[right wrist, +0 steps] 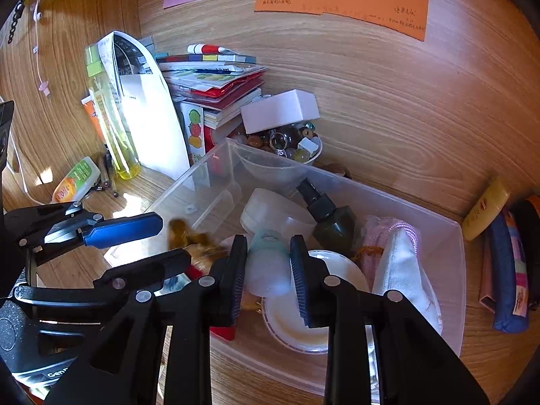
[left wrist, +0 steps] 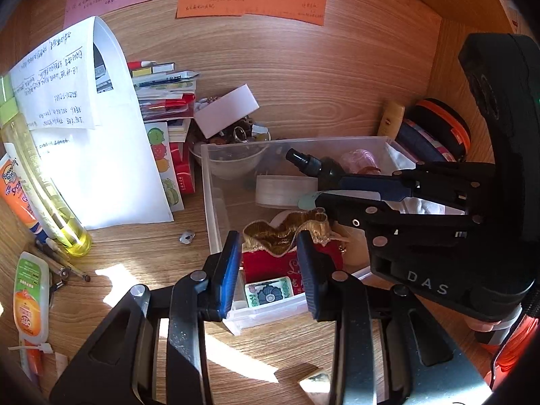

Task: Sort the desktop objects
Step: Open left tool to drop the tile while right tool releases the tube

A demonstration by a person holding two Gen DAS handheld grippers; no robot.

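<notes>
A clear plastic bin [left wrist: 216, 202] [right wrist: 449, 283] stands on the wooden desk. My left gripper [left wrist: 270, 270] is shut on a red pouch with gold trim [left wrist: 266, 263] at the bin's near end; it shows blurred in the right wrist view [right wrist: 192, 239]. My right gripper [right wrist: 268, 270] is shut on a small pale translucent bottle [right wrist: 268, 263] over the bin; from the left wrist view it [left wrist: 314, 200] comes in from the right. The bin also holds a dark spray bottle [right wrist: 332, 222], a tape roll [left wrist: 283, 190], a white dish [right wrist: 293, 324] and a white cloth [right wrist: 405, 270].
A bowl of beads and rings [right wrist: 290, 141] under a white box [right wrist: 280, 111] stands behind the bin. Papers [left wrist: 94, 155], stacked booklets [right wrist: 216, 84], a yellow bottle [left wrist: 44, 182] and tubes [left wrist: 30, 297] lie left. Pouches [right wrist: 506, 270] lie right.
</notes>
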